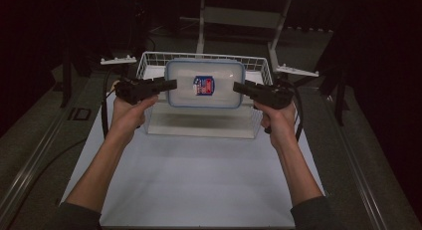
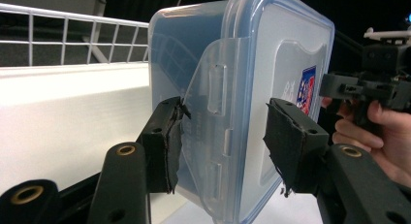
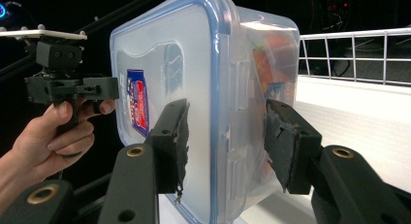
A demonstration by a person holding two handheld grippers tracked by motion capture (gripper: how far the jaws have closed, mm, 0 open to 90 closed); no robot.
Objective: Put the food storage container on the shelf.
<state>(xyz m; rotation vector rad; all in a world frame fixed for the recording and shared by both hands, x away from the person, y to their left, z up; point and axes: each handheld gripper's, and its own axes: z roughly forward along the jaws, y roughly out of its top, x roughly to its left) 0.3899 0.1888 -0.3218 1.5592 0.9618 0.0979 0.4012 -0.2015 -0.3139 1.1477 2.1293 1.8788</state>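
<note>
**Lidded container held over wire basket, both grippers engaged**

Item: clear plastic container (image 1: 205, 83) with blue-rimmed lid and a red-and-blue label (image 1: 203, 85) on top. It hung level above the white wire basket (image 1: 149, 58), clear of the basket's floor, lid side up in the high view.

Left gripper (image 1: 168, 84): at the container's left short end, just over the basket's left wall. Jaws straddled that end; one pad (image 2: 165, 146) touched the container's wall by the latch flap, the other pad (image 2: 291, 141) stood on the lid side, and contact there could not be told.

Right gripper (image 1: 238, 86): at the container's right short end. Jaws clamped across lid and body, gripping the container.

Basket: rested on the white desk (image 1: 199, 180), towards its far edge.

Container contents: something orange-red (image 3: 271, 54) showed faintly through the wall.
</note>
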